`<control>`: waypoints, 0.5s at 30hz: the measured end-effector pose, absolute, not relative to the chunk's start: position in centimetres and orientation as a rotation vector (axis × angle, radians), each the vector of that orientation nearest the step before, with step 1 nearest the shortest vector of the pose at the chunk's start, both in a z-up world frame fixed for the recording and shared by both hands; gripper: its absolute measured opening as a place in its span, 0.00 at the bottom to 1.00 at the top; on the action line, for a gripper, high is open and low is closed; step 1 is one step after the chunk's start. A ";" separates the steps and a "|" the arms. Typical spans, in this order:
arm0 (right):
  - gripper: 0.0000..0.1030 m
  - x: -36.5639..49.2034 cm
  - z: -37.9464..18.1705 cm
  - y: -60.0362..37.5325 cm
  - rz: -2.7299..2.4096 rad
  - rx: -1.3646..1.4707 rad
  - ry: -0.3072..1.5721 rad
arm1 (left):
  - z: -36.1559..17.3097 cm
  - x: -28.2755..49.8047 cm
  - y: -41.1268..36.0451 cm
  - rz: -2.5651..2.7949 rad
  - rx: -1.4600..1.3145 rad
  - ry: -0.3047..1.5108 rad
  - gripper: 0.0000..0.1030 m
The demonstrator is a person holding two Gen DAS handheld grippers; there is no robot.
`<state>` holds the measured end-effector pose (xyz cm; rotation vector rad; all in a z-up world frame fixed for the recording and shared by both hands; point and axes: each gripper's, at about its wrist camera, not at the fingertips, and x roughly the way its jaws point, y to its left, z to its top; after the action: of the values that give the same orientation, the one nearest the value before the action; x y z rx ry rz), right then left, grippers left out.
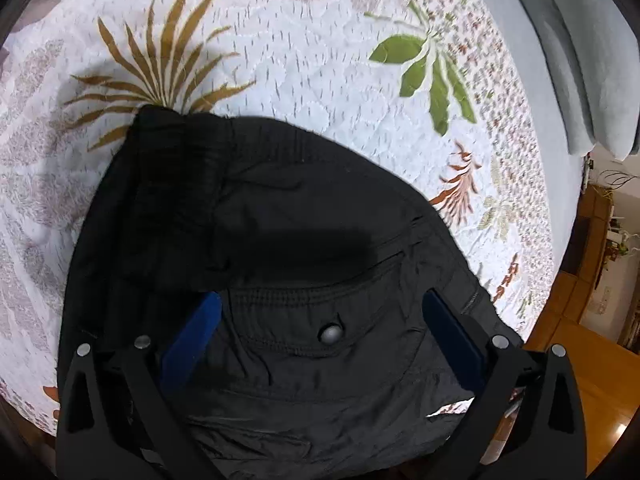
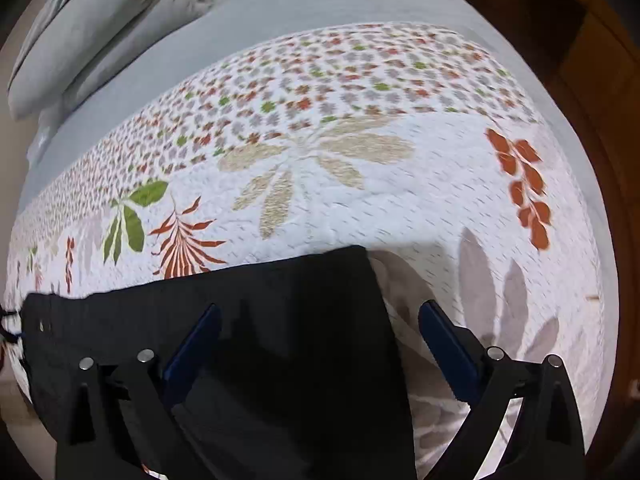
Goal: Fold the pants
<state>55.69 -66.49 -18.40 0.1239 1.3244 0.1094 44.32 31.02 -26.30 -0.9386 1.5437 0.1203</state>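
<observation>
Black pants (image 1: pixel 280 240) lie on a white quilt with leaf prints (image 1: pixel 300 60). In the left wrist view the waistband end with a pocket flap and a grey snap (image 1: pixel 331 334) lies between the blue pads. My left gripper (image 1: pixel 320 312) is open just above it and holds nothing. In the right wrist view the pants (image 2: pixel 280 320) lie as a flat dark band with their leg end near the middle. My right gripper (image 2: pixel 320 320) is open over that end, its right pad over bare quilt (image 2: pixel 360 200).
Grey pillows (image 1: pixel 580 60) lie at the head of the bed; they also show in the right wrist view (image 2: pixel 80 32). A wooden floor and furniture (image 1: pixel 580 320) lie past the bed's edge. Dark wooden furniture (image 2: pixel 580 40) stands beside the bed.
</observation>
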 end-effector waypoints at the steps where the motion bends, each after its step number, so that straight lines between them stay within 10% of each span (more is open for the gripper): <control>1: 0.93 55.7 -18.4 -65.8 0.138 0.095 1.321 | -25.8 44.2 31.2 0.109 -0.942 1.533 0.98; 15: 0.86 56.0 -21.0 -62.7 0.096 -0.097 1.302 | -26.2 46.2 32.5 0.266 -0.457 1.648 0.98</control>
<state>56.03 -62.75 -21.03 -0.0971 1.3020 0.0957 46.19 32.48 -26.20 -0.4570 1.6480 0.2655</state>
